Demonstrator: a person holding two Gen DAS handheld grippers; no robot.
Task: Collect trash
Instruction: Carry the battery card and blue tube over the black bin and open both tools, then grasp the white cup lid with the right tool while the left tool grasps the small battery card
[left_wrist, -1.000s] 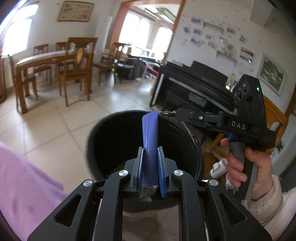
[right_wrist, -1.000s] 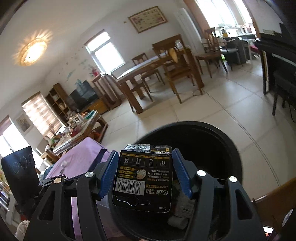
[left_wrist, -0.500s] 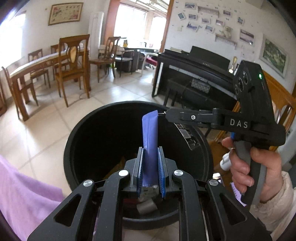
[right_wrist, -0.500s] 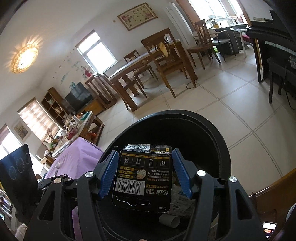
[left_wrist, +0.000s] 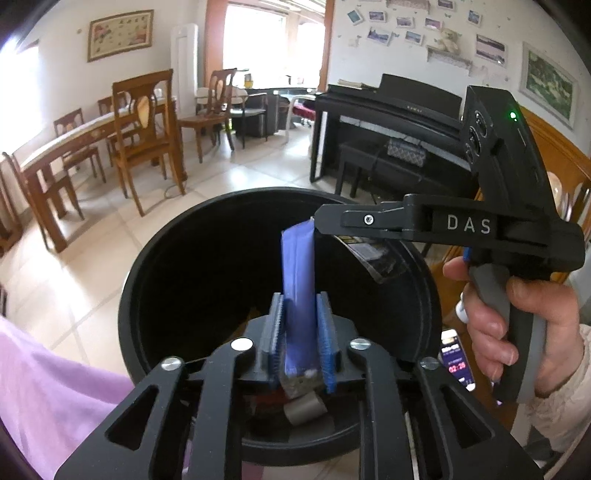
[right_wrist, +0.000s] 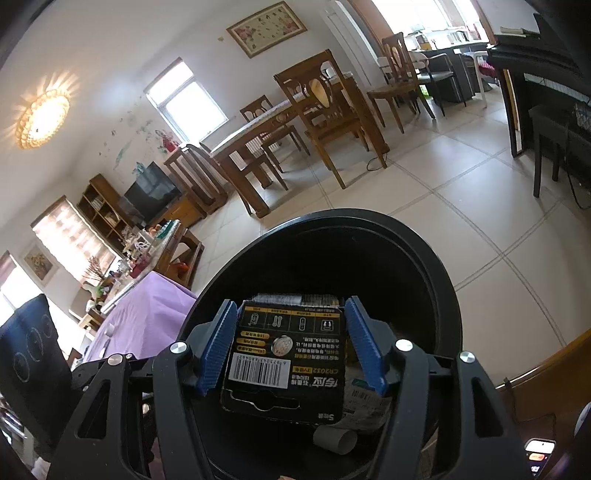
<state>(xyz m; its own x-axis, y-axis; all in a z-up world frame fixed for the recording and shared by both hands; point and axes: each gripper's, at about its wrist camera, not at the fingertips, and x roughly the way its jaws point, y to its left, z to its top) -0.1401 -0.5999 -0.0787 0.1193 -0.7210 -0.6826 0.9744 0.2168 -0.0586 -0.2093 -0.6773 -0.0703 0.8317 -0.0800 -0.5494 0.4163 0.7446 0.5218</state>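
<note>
My left gripper (left_wrist: 299, 332) is shut on a blue wrapper (left_wrist: 298, 273) that stands upright over the mouth of a round black bin (left_wrist: 177, 236). My right gripper (right_wrist: 291, 347) is shut on a black battery card (right_wrist: 286, 362) with a barcode, held over the same bin (right_wrist: 424, 251). In the left wrist view the right gripper (left_wrist: 406, 221) reaches in from the right above the bin's far rim. Trash lies in the bin's bottom, among it a grey cardboard tube (right_wrist: 334, 441) and crumpled paper (right_wrist: 365, 402).
A lilac-covered table (left_wrist: 44, 391) is at the left, next to the bin. A black piano (left_wrist: 391, 122) and bench stand behind, wooden dining chairs and table (left_wrist: 122, 136) at the far left. A phone (left_wrist: 456, 363) lies at the right.
Both grippers have come in closer over the bin and tilted down, so its inside and the trash at its bottom show more. Both still hold their items.
</note>
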